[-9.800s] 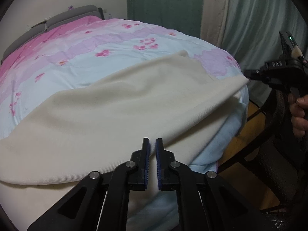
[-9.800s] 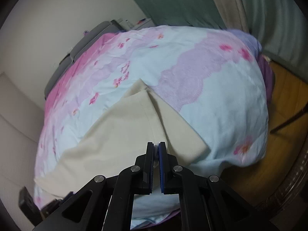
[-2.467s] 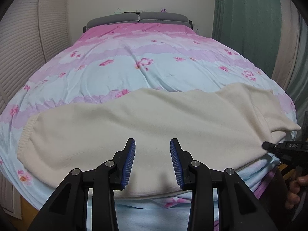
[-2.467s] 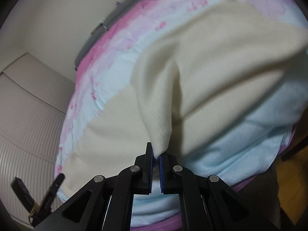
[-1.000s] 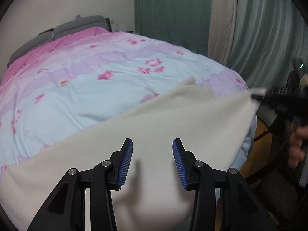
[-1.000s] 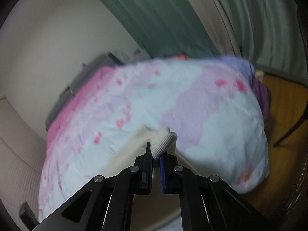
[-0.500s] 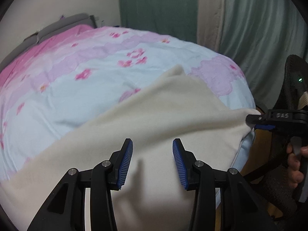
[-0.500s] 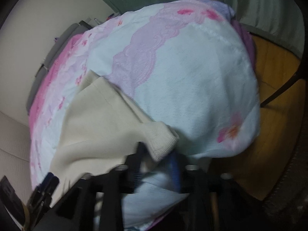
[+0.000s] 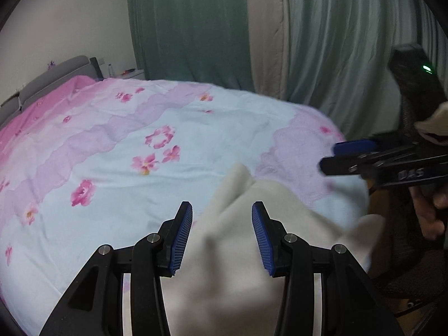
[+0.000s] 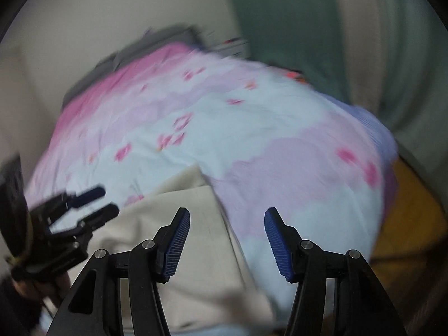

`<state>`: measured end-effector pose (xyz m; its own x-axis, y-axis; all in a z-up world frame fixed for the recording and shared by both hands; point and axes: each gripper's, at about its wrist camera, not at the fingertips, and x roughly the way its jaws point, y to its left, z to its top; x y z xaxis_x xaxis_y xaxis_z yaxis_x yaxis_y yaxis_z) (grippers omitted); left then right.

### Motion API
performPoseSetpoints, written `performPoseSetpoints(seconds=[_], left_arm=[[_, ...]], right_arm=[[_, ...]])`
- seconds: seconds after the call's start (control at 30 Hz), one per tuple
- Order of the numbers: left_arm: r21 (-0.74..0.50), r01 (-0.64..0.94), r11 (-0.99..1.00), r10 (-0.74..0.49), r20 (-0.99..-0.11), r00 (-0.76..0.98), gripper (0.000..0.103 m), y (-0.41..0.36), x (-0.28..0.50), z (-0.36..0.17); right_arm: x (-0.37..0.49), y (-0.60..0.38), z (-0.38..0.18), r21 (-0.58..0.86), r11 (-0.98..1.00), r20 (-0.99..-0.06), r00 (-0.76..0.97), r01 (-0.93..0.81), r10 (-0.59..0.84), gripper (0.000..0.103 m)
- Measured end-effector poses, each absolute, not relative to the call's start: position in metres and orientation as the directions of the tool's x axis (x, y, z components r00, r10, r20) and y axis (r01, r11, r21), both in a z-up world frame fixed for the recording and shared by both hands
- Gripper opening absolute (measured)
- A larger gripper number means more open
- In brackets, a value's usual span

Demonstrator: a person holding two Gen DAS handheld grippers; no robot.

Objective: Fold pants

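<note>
Both claws spread, holding nothing: left gripper (image 9: 221, 235) jaws wide over near part of pants (image 9: 238, 254); right gripper (image 10: 227, 238) jaws wide too, hanging off bed corner at right, clear of cloth. I judge: cloth let go so it settles flat on bed (image 9: 117, 151), claws free for next grab

Pants: cream, soft knit, lying at near right corner of floral bedspread, one layer lapped over another, far tip peaked, near right edge drooping over bedside. Right view blurred, folds hard to read
</note>
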<state>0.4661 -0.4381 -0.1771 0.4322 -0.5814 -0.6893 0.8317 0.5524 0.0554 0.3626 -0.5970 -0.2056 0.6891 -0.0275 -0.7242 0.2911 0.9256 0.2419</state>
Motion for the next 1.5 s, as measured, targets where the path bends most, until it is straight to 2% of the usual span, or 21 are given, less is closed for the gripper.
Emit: performPoseSetpoints(seconds=[0.13, 0.37, 0.4, 0.43, 0.5, 0.63, 0.77, 0.93, 1.03, 1.17, 1.27, 1.33, 1.47, 1.5], left_arm=[[-0.002, 0.806, 0.592, -0.570, -0.707, 0.418, 0.044, -0.431, 0.479, -0.190], [0.010, 0.785, 0.620, -0.550, -0.708, 0.443, 0.044, -0.426, 0.483, -0.198], [0.012, 0.785, 0.619, -0.548, -0.709, 0.443, 0.044, -0.426, 0.483, -0.198], [0.010, 0.786, 0.619, -0.550, -0.709, 0.442, 0.044, -0.426, 0.482, -0.198], [0.014, 0.784, 0.621, -0.546, -0.709, 0.446, 0.044, -0.425, 0.482, -0.198], [0.026, 0.779, 0.626, -0.551, -0.692, 0.466, 0.044, -0.423, 0.481, -0.192], [0.024, 0.760, 0.649, -0.556, -0.667, 0.496, 0.044, -0.422, 0.486, -0.182], [0.023, 0.728, 0.685, -0.537, -0.659, 0.526, 0.045, -0.422, 0.498, -0.180], [0.010, 0.717, 0.697, -0.523, -0.678, 0.517, 0.045, -0.422, 0.506, -0.187], [0.002, 0.718, 0.696, -0.505, -0.710, 0.492, 0.045, -0.423, 0.508, -0.198], [0.002, 0.724, 0.689, -0.506, -0.714, 0.484, 0.045, -0.422, 0.502, -0.199], [0.000, 0.731, 0.683, -0.513, -0.712, 0.480, 0.045, -0.422, 0.497, -0.195], [0.007, 0.747, 0.665, -0.533, -0.696, 0.481, 0.051, -0.416, 0.476, -0.181], [0.001, 0.755, 0.656, -0.545, -0.691, 0.475, 0.052, -0.414, 0.470, -0.179]], right_arm=[[0.420, -0.601, -0.236, 0.195, 0.966, -0.795, 0.604, 0.169, 0.055, 0.057], [0.460, -0.615, -0.282, 0.355, 0.926, -0.819, 0.519, 0.126, 0.244, 0.055], [0.461, -0.613, -0.285, 0.367, 0.922, -0.817, 0.516, 0.120, 0.258, 0.050], [0.463, -0.612, -0.289, 0.388, 0.916, -0.812, 0.510, 0.107, 0.284, 0.029], [0.465, -0.609, -0.293, 0.421, 0.903, -0.805, 0.493, 0.084, 0.329, 0.005], [0.459, -0.603, -0.284, 0.381, 0.922, -0.791, 0.539, 0.065, 0.289, 0.005], [0.448, -0.603, -0.248, 0.309, 0.950, -0.733, 0.648, 0.044, 0.208, 0.004], [0.462, -0.601, -0.217, 0.228, 0.973, -0.670, 0.729, 0.022, 0.141, 0.004], [0.480, -0.600, -0.223, 0.195, 0.981, -0.691, 0.712, 0.018, 0.124, 0.004], [0.508, -0.600, -0.264, 0.223, 0.974, -0.787, 0.598, 0.048, 0.151, 0.004], [0.502, -0.604, -0.272, 0.248, 0.966, -0.791, 0.590, 0.072, 0.159, 0.008], [0.496, -0.608, -0.266, 0.244, 0.964, -0.795, 0.591, 0.104, 0.137, 0.032], [0.451, -0.616, -0.237, 0.277, 0.943, -0.754, 0.650, 0.183, 0.095, 0.042], [0.434, -0.616, -0.230, 0.289, 0.933, -0.744, 0.664, 0.214, 0.078, 0.053]])
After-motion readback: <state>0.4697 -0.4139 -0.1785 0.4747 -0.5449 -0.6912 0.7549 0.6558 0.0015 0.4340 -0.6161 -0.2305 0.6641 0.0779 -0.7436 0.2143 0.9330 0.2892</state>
